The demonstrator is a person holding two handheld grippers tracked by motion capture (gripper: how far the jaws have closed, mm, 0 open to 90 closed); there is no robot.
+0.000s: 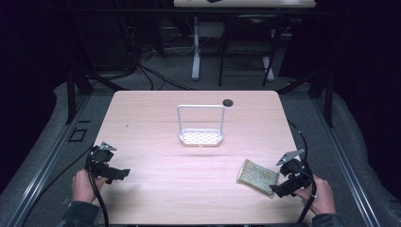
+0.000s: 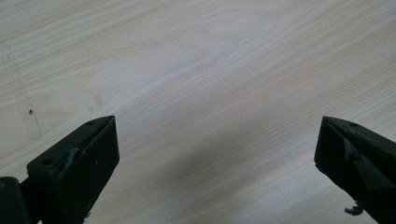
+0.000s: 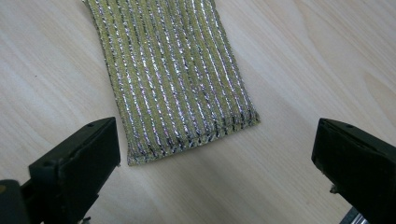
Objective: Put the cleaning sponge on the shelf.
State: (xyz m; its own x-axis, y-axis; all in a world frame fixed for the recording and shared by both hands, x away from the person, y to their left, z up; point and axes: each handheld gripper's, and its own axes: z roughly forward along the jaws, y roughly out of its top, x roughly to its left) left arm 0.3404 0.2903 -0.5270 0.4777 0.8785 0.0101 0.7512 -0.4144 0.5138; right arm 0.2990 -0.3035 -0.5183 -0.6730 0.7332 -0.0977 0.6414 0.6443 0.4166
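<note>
A flat yellow-green sponge pad with silver stripes [image 1: 257, 177] lies on the wooden table [image 1: 156, 184] at the front right. In the right gripper view the sponge pad [image 3: 173, 79] lies just ahead of the jaws, its near edge between them, untouched. My right gripper [image 3: 215, 144] is open; from above my right gripper [image 1: 280, 189] sits at the pad's right end. A white wire rack with a tall handle [image 1: 200, 127] stands at the table's middle. My left gripper [image 1: 117, 174] hovers at the front left, and in its own view my left gripper [image 2: 217, 144] is open over bare wood.
A small black round hole [image 1: 228, 102] sits near the table's far edge. Beyond the table are the legs of another desk [image 1: 196, 56] and cables on the floor. The person's hands hold the grippers near the front edge.
</note>
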